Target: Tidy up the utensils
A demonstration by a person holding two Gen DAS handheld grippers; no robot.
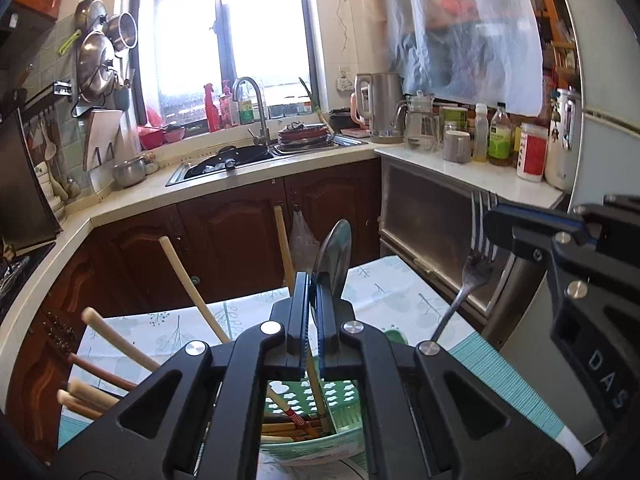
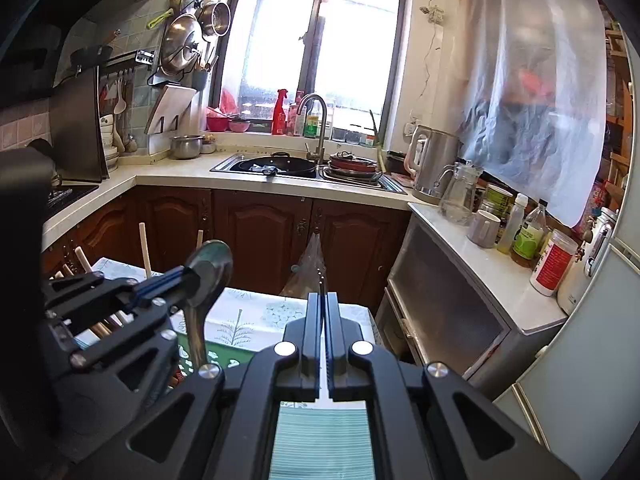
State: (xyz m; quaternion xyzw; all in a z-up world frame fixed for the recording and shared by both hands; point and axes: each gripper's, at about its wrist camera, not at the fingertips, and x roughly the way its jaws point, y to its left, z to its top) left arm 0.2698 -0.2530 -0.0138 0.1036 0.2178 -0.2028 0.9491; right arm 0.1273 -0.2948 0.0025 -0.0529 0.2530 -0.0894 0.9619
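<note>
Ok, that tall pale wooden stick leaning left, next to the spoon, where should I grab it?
Take the pale wooden stick on its bare upper shaft, coming down from above, pads across its width. Its top leans free to the left; its lower end is hidden behind the left gripper. First free a gripper: left holds the spoon, the right gripper the fork.

Home kitchen, sink (image 2: 276, 168) under window (image 2: 320, 40), hanging pans (image 2: 188, 40), wooden cabinets (image 2: 260, 232), kettle (image 2: 434, 166)
</note>
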